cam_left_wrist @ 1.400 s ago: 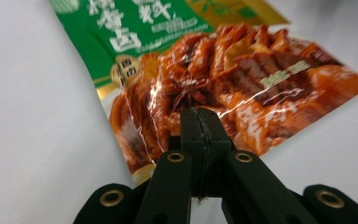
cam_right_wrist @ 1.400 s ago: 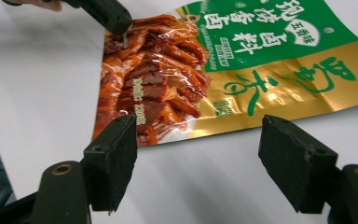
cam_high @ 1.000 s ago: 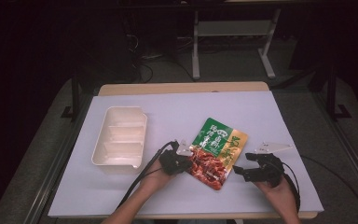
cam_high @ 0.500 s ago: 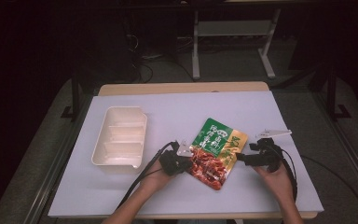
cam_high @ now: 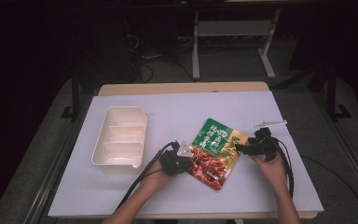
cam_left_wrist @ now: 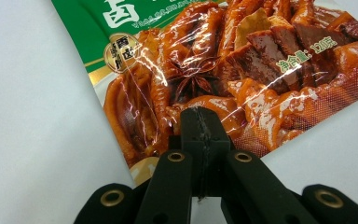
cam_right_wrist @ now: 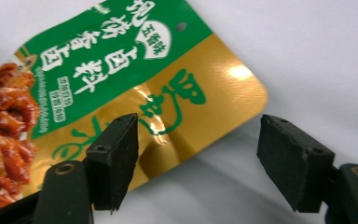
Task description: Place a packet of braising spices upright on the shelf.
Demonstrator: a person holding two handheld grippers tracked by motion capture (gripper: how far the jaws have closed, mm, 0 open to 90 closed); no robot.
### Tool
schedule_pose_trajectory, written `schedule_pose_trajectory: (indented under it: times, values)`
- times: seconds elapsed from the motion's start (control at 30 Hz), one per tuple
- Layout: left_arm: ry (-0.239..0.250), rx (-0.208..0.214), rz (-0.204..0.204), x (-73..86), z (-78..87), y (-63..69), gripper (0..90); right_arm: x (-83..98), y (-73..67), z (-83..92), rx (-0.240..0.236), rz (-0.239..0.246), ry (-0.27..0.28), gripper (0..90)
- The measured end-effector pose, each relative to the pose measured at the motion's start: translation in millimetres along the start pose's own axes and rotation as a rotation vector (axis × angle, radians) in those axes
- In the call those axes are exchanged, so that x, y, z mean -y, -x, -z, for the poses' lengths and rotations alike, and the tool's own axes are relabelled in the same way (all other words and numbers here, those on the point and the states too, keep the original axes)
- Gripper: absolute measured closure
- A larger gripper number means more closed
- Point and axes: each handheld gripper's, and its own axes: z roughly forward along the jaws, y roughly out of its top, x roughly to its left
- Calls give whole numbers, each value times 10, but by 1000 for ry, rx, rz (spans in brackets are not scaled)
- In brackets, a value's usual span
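Sauce packet (cam_high: 216,152) lies flat on the white table cover (cam_high: 177,116), a bit right of centre, green-and-gold end toward 12 o'clock, red food-photo end toward 6 o'clock. My left gripper (cam_high: 186,160) sits at the packet's 9 o'clock side, low on the red part. In the left gripper view its jaws are clenched together with the packet's (cam_left_wrist: 223,70) lower edge pinched between them, so I'm grasping the packet there. Trailing cable runs off toward 7 o'clock from my left hand (cam_high: 156,179).

My right gripper (cam_high: 239,148) is at the packet's 3 o'clock edge, by the gold corner. In the right gripper view its jaws stand wide apart and have just been closing a little; the gold corner of the packet (cam_right_wrist: 168,93) lies behind and between them, nearer the left-hand pad (cam_right_wrist: 116,158), with no pad pressing on it. So right side is released, nothing held. My right hand (cam_high: 272,168) comes in from 5 o'clock.

Cream compartment tray (cam_high: 121,138) sits at 9 o'clock of the packet, well apart from it, long axis running 12 to 6, just beside my left forearm's cable. Can't tell whether the packet's gold end is lifted off the cover or flat.
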Motion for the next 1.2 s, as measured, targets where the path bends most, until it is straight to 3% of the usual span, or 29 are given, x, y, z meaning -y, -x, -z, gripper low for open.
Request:
schedule_pose_trajectory:
  times: [0.1, 0.27, 0.43, 0.47, 0.57, 0.67, 0.8, 0.97, 1.2]
  values:
    - [1, 1, 1, 0, 0, -3, 900, 2, -11, -8, -14, 13, 10, 333]
    - [1, -1, 1, 1, 0, 1, 900, -3, -67, -5, -91, 18, 38, 397]
    - [1, 0, 4, 1, -1, 3, 900, -2, -96, 8, -128, 7, 37, 464]
    - [1, -2, 1, 1, 0, 2, 900, 5, -90, 17, -144, 4, 47, 550]
    - [-1, -3, 1, 0, 0, 5, 900, 9, -86, 12, -162, 2, 45, 619]
    - [0, -1, 7, 1, 0, 8, 900, 8, -122, -17, -139, 5, 16, 706]
    - [0, -1, 1, 0, 0, 0, 900, -6, -121, 16, -140, 23, 45, 885]
    - [-1, -1, 3, 0, 0, 3, 900, -31, -158, 59, -133, 32, 59, 895]
    - [0, -4, 3, -1, -2, 8, 900, -130, -253, 168, -176, 43, 108, 898]
